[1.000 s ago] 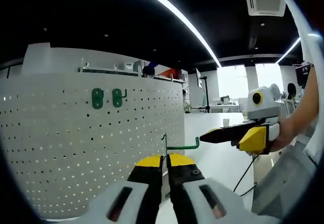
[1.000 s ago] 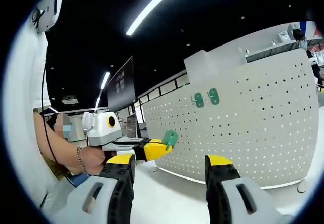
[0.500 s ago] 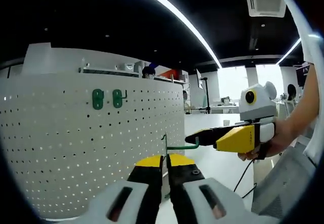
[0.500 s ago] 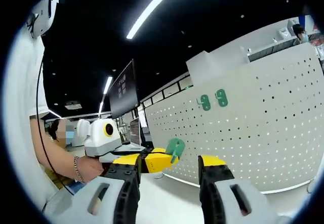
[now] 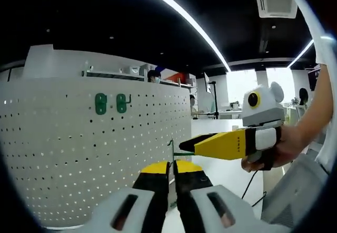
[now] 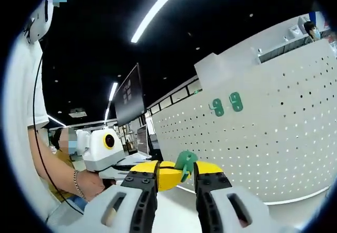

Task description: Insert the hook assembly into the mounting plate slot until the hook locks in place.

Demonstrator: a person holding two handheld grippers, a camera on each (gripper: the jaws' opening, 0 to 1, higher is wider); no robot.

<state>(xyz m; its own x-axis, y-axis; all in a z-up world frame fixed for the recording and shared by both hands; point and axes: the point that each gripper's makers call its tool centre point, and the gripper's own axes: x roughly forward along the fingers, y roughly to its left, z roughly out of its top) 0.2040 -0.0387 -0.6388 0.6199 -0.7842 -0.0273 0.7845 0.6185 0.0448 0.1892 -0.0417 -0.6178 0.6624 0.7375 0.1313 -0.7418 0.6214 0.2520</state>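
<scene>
The left gripper (image 5: pixel 172 171) is clamped on the green hook assembly (image 6: pixel 185 162), held up near the white pegboard (image 5: pixel 79 149). The right gripper (image 6: pixel 176 176) has narrowed around it — contact seems likely, though unclear. Two green mounting plates (image 5: pixel 109 103) hang on the pegboard.

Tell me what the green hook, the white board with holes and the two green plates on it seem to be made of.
Green hook: likely moulded plastic, an even matte green; its thin arm could be coated wire.
White board: probably painted sheet metal, smooth with regular punched holes, though plastic is possible.
Green plates: apparently the same matte green plastic, too small to judge further.
</scene>
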